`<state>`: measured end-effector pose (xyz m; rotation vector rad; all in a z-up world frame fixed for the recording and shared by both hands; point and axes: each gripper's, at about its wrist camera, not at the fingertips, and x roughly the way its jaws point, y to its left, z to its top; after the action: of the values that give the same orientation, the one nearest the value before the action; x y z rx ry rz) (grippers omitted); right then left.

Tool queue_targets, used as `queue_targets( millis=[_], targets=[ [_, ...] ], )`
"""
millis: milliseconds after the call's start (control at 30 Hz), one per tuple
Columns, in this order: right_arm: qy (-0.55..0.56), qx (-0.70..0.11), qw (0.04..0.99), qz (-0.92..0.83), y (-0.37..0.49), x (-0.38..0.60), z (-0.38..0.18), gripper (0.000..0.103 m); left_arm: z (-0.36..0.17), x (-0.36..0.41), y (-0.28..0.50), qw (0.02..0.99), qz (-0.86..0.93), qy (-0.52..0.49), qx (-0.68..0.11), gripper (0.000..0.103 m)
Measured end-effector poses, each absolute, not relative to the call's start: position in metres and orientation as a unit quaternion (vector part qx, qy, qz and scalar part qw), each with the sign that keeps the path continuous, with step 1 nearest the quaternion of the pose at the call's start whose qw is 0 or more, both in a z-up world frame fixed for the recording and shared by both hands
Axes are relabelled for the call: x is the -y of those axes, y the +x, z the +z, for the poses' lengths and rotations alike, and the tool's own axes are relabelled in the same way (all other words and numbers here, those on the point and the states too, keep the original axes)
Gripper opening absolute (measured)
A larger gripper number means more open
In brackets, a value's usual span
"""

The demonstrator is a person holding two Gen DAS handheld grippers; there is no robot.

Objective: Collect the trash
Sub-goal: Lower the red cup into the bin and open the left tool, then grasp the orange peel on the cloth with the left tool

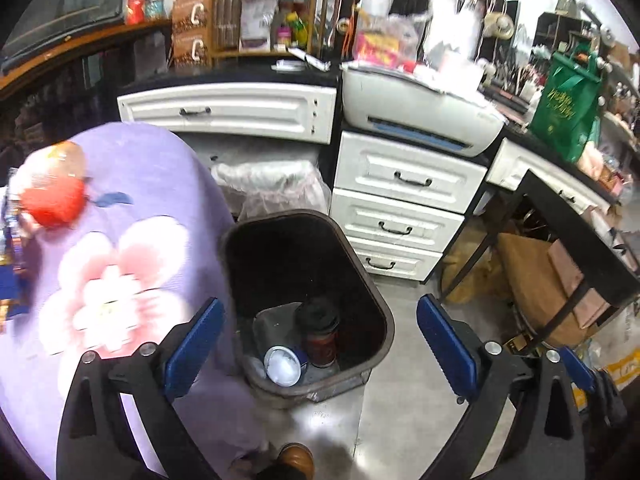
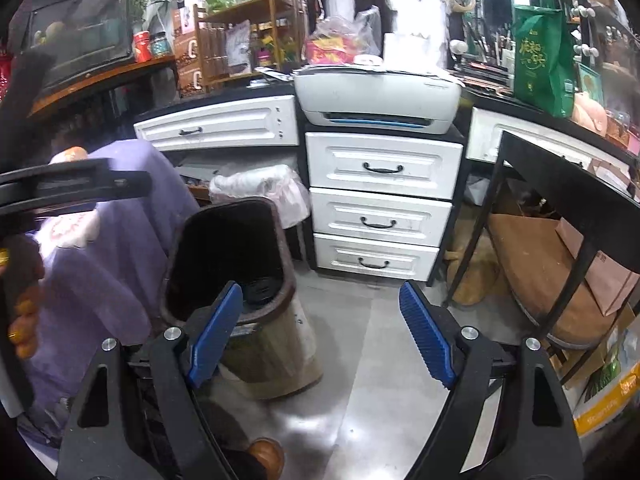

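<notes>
A dark brown trash bin (image 1: 372, 292) stands on the floor, open at the top. Inside lie a dark lidded cup (image 1: 320, 332) and a crushed blue-and-silver can (image 1: 284, 364). My left gripper (image 1: 318, 340) is open and empty, hovering above the bin's mouth. In the right wrist view the bin (image 2: 276, 344) is left of centre. My right gripper (image 2: 320, 328) is open and empty, above the floor beside the bin's right side. A red wrapped item (image 1: 52, 192) lies on a purple flowered cloth (image 1: 120, 272) at the left.
White drawer units (image 2: 380, 204) and a printer (image 2: 380, 96) stand behind the bin. A second bin with a clear liner (image 1: 276, 184) is at the back. A black stool frame (image 2: 560, 208) with cardboard under it stands on the right. My brown shoe (image 1: 296, 460) is below.
</notes>
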<state>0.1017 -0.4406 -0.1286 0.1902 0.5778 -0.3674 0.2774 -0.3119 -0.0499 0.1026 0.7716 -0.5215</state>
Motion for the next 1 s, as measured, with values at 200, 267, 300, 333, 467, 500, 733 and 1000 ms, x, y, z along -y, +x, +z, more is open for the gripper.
queue_targets(
  millis=[200, 267, 300, 333, 467, 500, 733, 1000],
  targets=[
    [0.095, -0.285, 0.944, -0.135, 0.112, 0.413, -0.117, 0.081, -0.021, 0.262, 0.259, 0.900, -0.258, 0.041, -0.349, 0.097],
    [0.088, -0.287, 0.947, -0.119, 0.118, 0.402, -0.113, 0.081, -0.017, 0.247, 0.259, 0.897, -0.260, 0.044, -0.356, 0.097],
    [0.086, -0.287, 0.947, -0.113, 0.119, 0.396, -0.112, 0.081, -0.015, 0.239, 0.258, 0.896, -0.261, 0.046, -0.358, 0.097],
    [0.083, -0.287, 0.949, -0.102, 0.122, 0.389, -0.109, 0.082, -0.014, 0.233, 0.256, 0.896, -0.261, 0.047, -0.357, 0.097],
    [0.074, -0.291, 0.952, -0.063, 0.135, 0.361, -0.100, 0.082, -0.007, 0.196, 0.250, 0.908, -0.235, 0.065, -0.341, 0.097],
    [0.073, -0.292, 0.952, -0.053, 0.138, 0.354, -0.098, 0.082, -0.006, 0.187, 0.249, 0.911, -0.226, 0.068, -0.337, 0.097],
    [0.053, -0.295, 0.954, 0.018, 0.165, 0.300, -0.081, 0.082, -0.002, 0.109, 0.263, 0.928, -0.151, 0.073, -0.333, 0.097],
    [0.048, -0.293, 0.953, 0.067, 0.187, 0.254, -0.064, 0.082, -0.020, 0.039, 0.308, 0.920, -0.100, 0.062, -0.375, 0.093]
  ],
)
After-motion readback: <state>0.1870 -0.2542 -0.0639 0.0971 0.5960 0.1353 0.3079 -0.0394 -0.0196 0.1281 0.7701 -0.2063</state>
